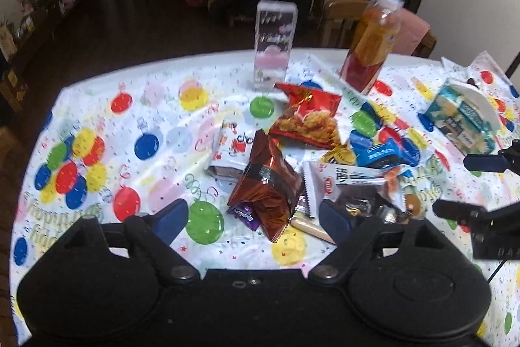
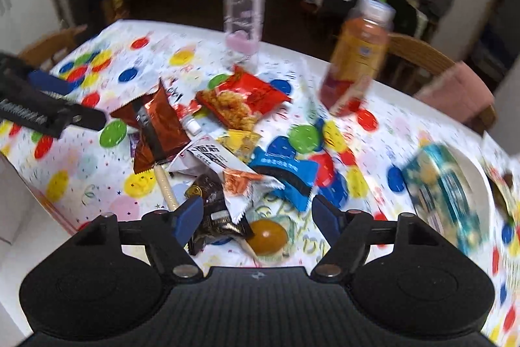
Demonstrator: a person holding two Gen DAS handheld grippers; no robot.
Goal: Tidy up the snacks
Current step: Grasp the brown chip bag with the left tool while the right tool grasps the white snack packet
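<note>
Balloon-print tablecloth (image 1: 130, 126) strewn with snack packets (image 1: 269, 181) at twelve o'clock, both grippers (image 1: 253, 217) (image 2: 256, 213) spread empty: sorting seemingly unstarted, first pick needed.

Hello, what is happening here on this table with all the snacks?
A person holds two grippers above a table with a balloon-print tablecloth. Both the left gripper and the right gripper are open and hold nothing. A heap of snack packets lies loose in the middle, among them a brown foil bag and a blue packet. An orange drink bottle stands behind. No sorting is visible yet.
</note>
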